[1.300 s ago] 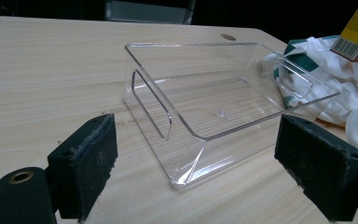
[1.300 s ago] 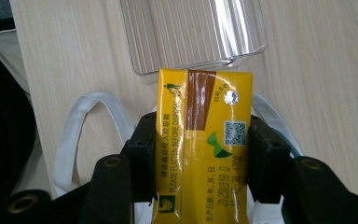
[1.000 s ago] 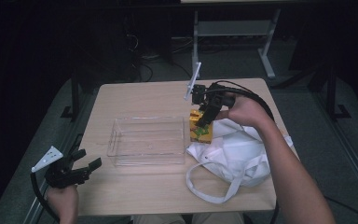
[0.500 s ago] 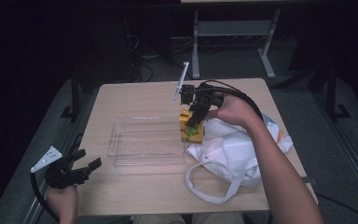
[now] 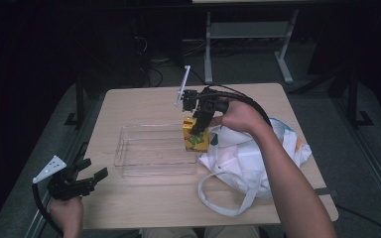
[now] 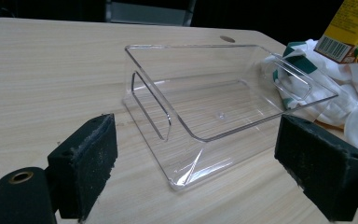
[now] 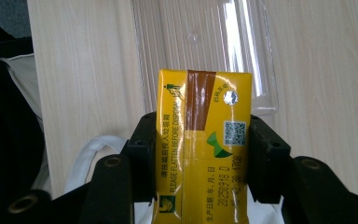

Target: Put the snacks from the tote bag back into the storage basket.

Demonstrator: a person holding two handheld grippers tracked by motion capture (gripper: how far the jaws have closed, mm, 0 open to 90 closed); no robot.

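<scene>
A yellow drink carton (image 5: 195, 134) hangs over the right end of a clear plastic bin (image 5: 154, 151), held in my right gripper (image 5: 198, 121). In the right gripper view both black jaws press the carton (image 7: 203, 144) from either side, and the bin (image 7: 205, 42) lies beyond it. My left gripper (image 5: 92, 176) rests off the table's front left corner, jaws wide apart with nothing between them. Its own view looks across the bin (image 6: 223, 107) toward the carton (image 6: 352, 30) at the top right.
A white cloth bag (image 5: 250, 161) with looped handles lies right of the bin, under the person's right forearm. The light wooden table (image 5: 144, 101) has bare surface behind and in front of the bin. A metal stand (image 5: 245, 34) is on the floor beyond.
My right gripper has carried the carton leftward from above the bag to the bin's right end. The left gripper has stayed put.
</scene>
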